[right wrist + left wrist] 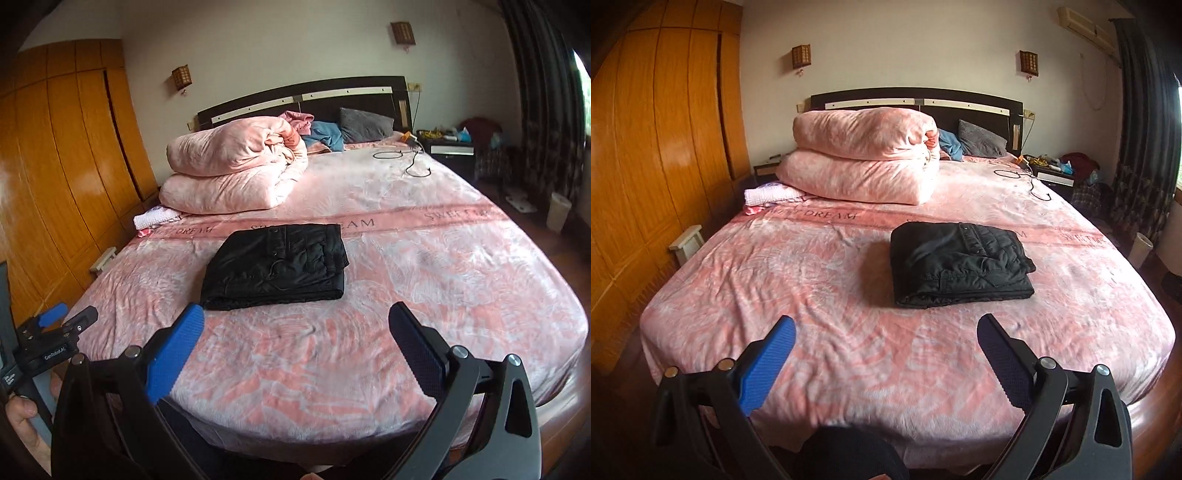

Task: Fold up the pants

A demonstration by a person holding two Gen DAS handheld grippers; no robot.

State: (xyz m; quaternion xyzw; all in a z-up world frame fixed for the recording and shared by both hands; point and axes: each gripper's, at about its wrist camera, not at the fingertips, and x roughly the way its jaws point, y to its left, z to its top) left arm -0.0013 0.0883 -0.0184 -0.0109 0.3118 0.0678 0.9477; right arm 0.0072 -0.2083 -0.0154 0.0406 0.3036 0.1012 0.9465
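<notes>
This is a bedroom in a home. There is a big bed with a pink sheet [849,354], a folded pink blanket [860,162], a grey pillow [982,142] and a tall orange wooden wardrobe [665,140].

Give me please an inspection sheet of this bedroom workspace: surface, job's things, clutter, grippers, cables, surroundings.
Surface: bed with a wrinkled pink sheet.
Job's things: black pants folded into a compact stack, lying mid-bed, untouched.
Clutter: folded pink duvet, white cloth, grey pillow, blue garment.
Grippers: left gripper open, empty, apart from the pants; right gripper open, empty.
Cables: black cable loose on the sheet near the nightstand.
Surroundings: wooden wardrobe, dark curtain, two wall lamps.
</notes>
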